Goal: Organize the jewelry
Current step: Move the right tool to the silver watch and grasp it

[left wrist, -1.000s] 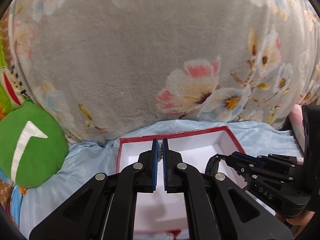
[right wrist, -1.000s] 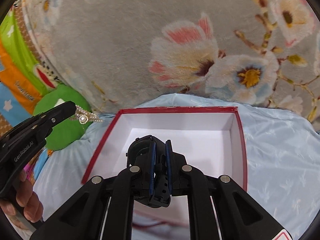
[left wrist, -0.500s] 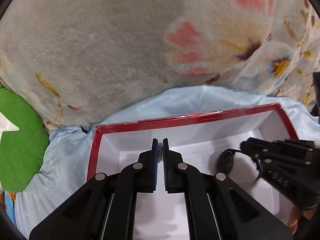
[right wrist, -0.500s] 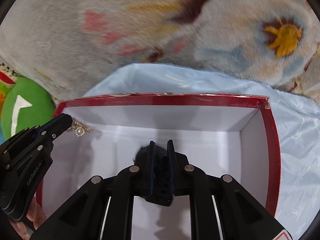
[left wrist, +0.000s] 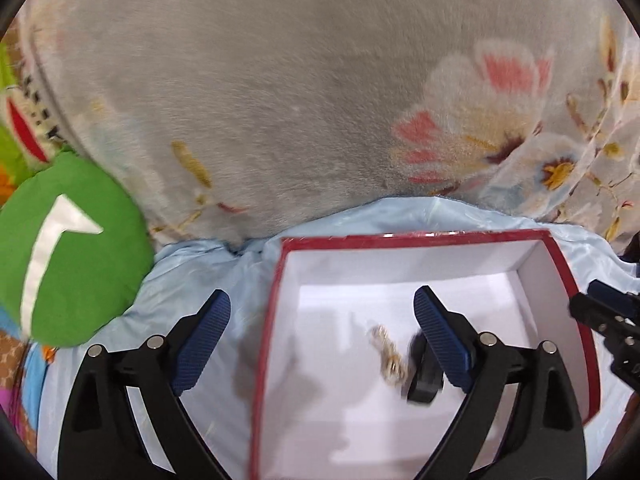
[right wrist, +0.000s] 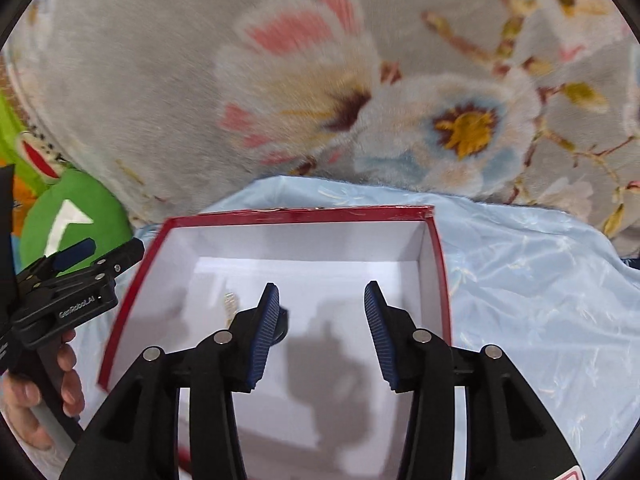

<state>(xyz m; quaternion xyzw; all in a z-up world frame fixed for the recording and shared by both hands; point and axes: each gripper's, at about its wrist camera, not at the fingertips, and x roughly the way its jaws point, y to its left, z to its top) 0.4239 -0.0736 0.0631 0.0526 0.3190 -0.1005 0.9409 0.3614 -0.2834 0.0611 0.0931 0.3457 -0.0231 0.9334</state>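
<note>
A red-rimmed box with a white inside (left wrist: 280,264) (right wrist: 304,215) lies on a pale blue sheet. On its floor lie a gold and pearl chain (left wrist: 387,354) (right wrist: 229,304) and a black piece (left wrist: 423,376) (right wrist: 281,322), close together. My left gripper (left wrist: 322,334) is open and empty, straddling the box's left wall. It also shows at the left of the right wrist view (right wrist: 100,258). My right gripper (right wrist: 320,316) is open and empty above the box. Its tip shows at the right edge of the left wrist view (left wrist: 600,306).
A grey floral plush blanket (left wrist: 300,100) rises like a wall right behind the box. A green cushion with a white arrow (left wrist: 68,256) lies to the left. The pale blue sheet (right wrist: 540,280) spreads to the right of the box.
Both grippers have opened and pulled back. The chain has dropped from the left gripper and the black piece from the right gripper; both now lie on the box floor.
</note>
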